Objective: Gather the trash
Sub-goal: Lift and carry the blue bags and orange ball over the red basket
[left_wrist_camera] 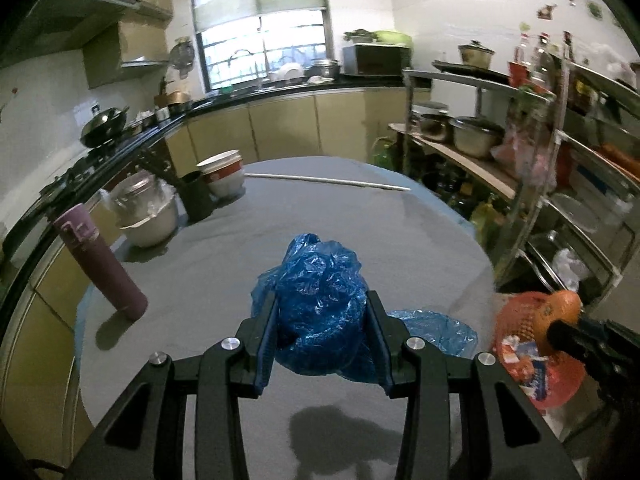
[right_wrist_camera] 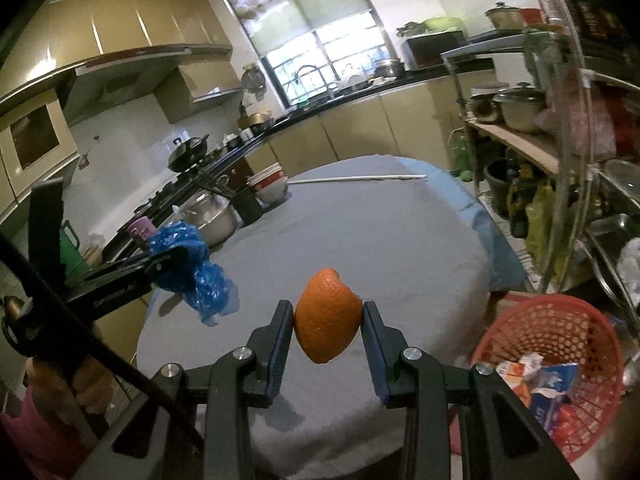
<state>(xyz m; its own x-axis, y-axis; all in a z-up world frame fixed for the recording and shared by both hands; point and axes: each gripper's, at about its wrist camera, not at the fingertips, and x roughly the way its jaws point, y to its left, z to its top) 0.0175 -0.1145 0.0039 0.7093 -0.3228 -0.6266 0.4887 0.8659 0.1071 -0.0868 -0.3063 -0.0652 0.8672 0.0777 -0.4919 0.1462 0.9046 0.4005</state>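
Carrying trash to the bin, both hands loaded. Left gripper (left_wrist_camera: 322, 320): jaws pinching a crumpled blue plastic bag (left_wrist_camera: 320, 296), lifted above the grey-clothed table (left_wrist_camera: 400, 232) near its front edge. Right gripper (right_wrist_camera: 326, 330): jaws pinching an orange peel (right_wrist_camera: 327, 316), held over the table's front right edge. Red mesh basket (right_wrist_camera: 560, 344): off the table's right front corner, already holding wrappers. Next move, likely: swing each load over the basket rim, then spread the jaws.
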